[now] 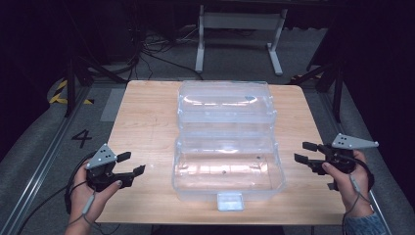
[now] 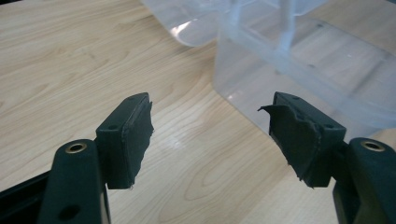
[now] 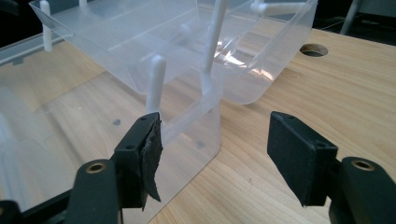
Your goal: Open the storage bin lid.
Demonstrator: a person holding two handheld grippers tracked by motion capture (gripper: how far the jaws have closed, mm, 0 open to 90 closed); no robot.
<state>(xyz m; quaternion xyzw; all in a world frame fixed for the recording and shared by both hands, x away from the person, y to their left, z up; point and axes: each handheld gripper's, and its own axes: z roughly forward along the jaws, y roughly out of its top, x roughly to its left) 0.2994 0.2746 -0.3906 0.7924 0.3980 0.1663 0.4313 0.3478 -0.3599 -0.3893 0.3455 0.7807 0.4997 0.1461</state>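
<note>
- A storage box (image 1: 227, 174) sits at the middle of the table (image 1: 147, 117), near its front edge.
- Its opened lid (image 1: 225, 102) lies just behind it.
- The left gripper (image 1: 128, 164) is left of the box, the right gripper (image 1: 304, 152) right of it, both apart from it.

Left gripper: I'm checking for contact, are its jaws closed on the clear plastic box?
No, the left gripper is open over bare table, beside the clear plastic box.

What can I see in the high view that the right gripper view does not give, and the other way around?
High view: both hands, the left tongs and the box's front latch. Right gripper view: a round hole in the table and white pegs on the box. Both: the clear plastic box, the wooden table and the open right tongs.
</note>
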